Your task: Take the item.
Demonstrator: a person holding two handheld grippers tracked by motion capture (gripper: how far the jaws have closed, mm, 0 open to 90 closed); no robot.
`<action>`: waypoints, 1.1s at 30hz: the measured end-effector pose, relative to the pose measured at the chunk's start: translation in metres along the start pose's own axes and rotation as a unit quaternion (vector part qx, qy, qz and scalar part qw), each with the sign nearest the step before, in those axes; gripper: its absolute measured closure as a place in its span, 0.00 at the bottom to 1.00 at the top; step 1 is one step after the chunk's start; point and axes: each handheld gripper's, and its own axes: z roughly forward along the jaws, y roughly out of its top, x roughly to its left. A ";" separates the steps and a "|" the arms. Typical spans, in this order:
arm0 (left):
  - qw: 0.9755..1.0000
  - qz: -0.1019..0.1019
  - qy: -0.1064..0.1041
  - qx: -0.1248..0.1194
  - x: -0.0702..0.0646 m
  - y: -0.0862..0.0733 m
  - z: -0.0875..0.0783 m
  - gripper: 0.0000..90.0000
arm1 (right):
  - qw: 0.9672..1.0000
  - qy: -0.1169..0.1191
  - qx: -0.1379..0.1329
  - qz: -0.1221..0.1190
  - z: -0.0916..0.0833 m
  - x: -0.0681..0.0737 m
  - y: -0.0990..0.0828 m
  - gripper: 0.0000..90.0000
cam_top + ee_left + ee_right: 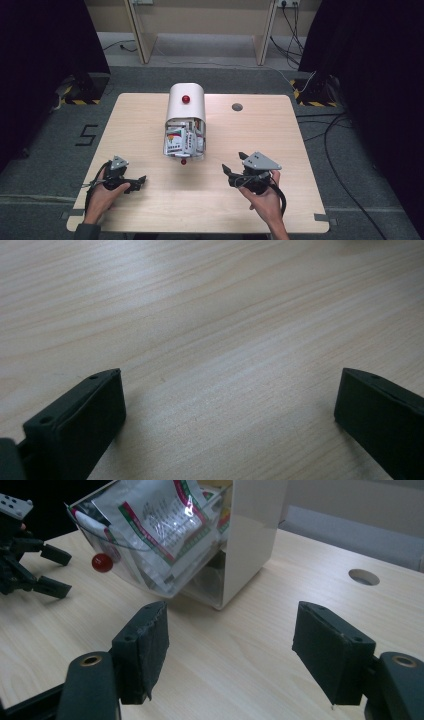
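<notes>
A cream, round-topped dispenser box [186, 107] stands at the middle back of the wooden table [150, 210], with a red knob [186, 99] on top. Its clear front bin [184, 140] is tipped open toward me, full of several white packets printed in red and green, and has a red knob [183, 161] at its lip. My left gripper [140, 183] rests low at the front left, open over bare wood [227, 405]. My right gripper [233, 162] is held at the front right, open [230, 630] and empty. It points at the bin [150, 530] and its knob [102, 562], still apart from them.
A round cable hole [237, 106] lies in the tabletop right of the box, also seen in the right gripper view [363, 576]. Black curtains stand on both sides. Cables [330, 150] run over the floor to the right of the table.
</notes>
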 end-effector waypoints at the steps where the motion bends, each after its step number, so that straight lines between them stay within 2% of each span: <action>1: 1.000 0.000 0.000 0.000 0.000 0.000 0.000 0.00 | 1.000 0.001 -0.002 -0.001 0.000 0.001 0.002 0.35; 7: 1.000 0.000 0.000 0.000 0.000 0.000 0.000 0.00 | 1.000 0.013 -0.008 -0.011 0.004 0.008 0.012 0.35; 15: 1.000 0.000 0.000 0.000 0.000 0.000 0.000 0.00 | 1.000 0.021 -0.015 -0.007 0.009 0.011 0.023 0.35; 23: 1.000 0.000 0.000 0.000 0.000 0.000 0.000 0.00 | 1.000 0.025 -0.015 -0.003 0.013 0.017 0.031 0.36; 33: 1.000 0.000 0.000 0.000 0.000 0.000 0.000 0.00 | 0.999 0.029 -0.022 -0.016 0.014 0.026 0.044 0.37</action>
